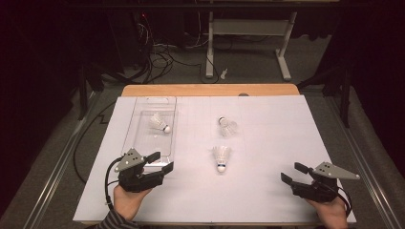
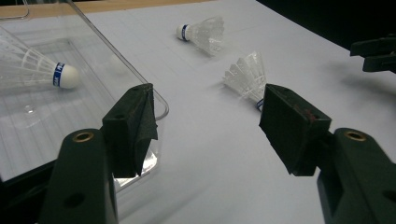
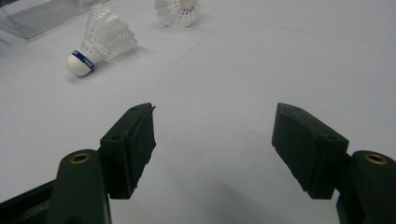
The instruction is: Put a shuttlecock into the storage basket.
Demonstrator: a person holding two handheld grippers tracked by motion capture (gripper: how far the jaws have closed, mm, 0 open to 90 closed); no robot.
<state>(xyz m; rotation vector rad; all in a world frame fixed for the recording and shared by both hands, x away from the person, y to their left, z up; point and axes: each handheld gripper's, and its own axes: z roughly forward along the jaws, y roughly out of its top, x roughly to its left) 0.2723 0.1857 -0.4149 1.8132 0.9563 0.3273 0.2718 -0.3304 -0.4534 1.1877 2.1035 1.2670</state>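
White paper covers your bench (image 1: 267,191) under a dim room, one shuttle already binned.

Your left hand-held gripper (image 1: 161,161) sits with its jaws wide apart and empty by the clear plastic tray (image 1: 143,102). The nearer white feather shuttlecock (image 1: 221,157) lies just to its right, cork toward you, skirt away. Your right hand-held gripper (image 1: 293,173), also gaping, is farther off, so I'd say left goes.

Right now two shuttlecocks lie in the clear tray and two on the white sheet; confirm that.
Wrong count. The clear tray holds one shuttlecock, as the high view shows. Two do lie on the white sheet: the near shuttlecock and the far shuttlecock.
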